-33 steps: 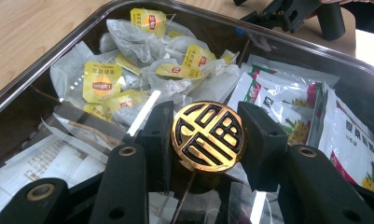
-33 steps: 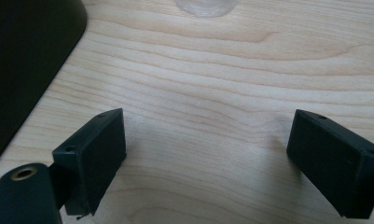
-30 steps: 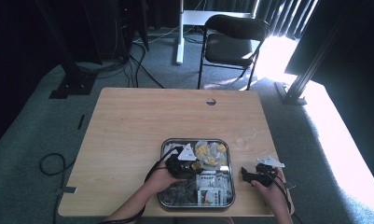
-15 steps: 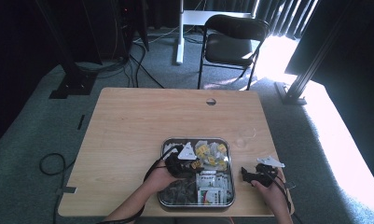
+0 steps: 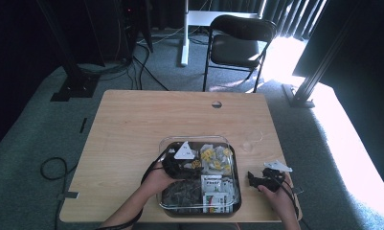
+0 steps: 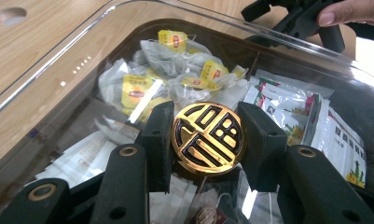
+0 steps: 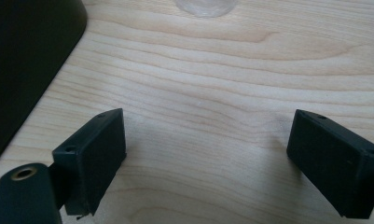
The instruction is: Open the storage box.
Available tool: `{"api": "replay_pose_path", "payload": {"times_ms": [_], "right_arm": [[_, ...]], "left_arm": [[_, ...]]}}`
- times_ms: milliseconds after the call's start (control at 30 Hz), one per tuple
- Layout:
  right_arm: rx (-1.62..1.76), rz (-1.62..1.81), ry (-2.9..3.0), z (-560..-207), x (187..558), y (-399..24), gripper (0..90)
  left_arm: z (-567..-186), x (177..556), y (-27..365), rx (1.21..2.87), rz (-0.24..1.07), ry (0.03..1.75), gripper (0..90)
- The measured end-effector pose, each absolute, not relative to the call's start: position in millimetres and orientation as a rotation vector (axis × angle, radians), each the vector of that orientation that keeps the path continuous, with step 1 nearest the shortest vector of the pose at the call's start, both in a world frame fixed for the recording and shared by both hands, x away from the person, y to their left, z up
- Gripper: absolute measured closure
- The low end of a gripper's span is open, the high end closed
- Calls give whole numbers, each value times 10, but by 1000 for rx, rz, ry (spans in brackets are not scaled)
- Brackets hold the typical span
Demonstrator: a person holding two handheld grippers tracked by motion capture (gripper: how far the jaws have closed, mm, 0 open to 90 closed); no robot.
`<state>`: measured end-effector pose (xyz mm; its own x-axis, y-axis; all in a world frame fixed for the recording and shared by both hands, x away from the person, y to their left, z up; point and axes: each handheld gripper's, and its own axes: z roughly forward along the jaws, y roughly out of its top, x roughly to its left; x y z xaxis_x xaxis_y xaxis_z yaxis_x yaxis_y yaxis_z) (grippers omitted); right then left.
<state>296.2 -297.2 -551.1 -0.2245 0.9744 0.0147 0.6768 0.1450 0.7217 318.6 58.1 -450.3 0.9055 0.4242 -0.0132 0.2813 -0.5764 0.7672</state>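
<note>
A clear-lidded box [image 5: 232,201] stands near the table's front edge, holding yellow-tagged tea bags [image 5: 213,160] and printed sachets [image 5: 216,191]. My left gripper [image 5: 180,164] hangs over its left half. In the left gripper view, the left gripper [image 6: 208,140] is shut on a round gold-and-black knob [image 6: 208,137] of the clear lid [image 6: 58,60], with tea bags [image 6: 175,79] and sachets [image 6: 334,140] seen below through the plastic. My right gripper [image 5: 264,181] rests on the table right of the box. The right gripper [image 7: 208,154] stands open over bare wood.
A small clear round object [image 5: 251,142] lies on the table beyond the right gripper, its edge [image 7: 205,7] also in the right gripper view. The box's dark side [image 7: 26,56] is left of the right jaws. A black chair [image 5: 237,43] stands behind the table [image 5: 132,129].
My left gripper has shifted slightly over the box with the knob still between its jaws. The right gripper has stayed where it was.
</note>
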Motion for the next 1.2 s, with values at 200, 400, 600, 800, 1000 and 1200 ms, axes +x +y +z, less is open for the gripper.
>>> {"api": "replay_pose_path", "payload": {"times_ms": [200,400,600,800,1000,1200], "right_arm": [[1575,852,1966,-5511,2963,-2972,109],[1574,852,1967,-5512,2962,-2973,109],[1573,852,1967,-5511,2963,-2973,109],[1573,851,1967,-5512,2962,-2974,109],[1572,851,1968,-5511,2962,-2974,109],[1572,851,1968,-5512,2962,-2973,109]], "left_arm": [[-4486,3209,708,2205,237,543,590],[-4470,3225,818,2205,260,567,590],[-4468,3247,937,2211,296,595,591],[-4475,3279,1073,2215,323,625,590],[-4463,3301,1236,2195,344,671,590],[-4448,3340,1407,2187,370,717,591]]}}
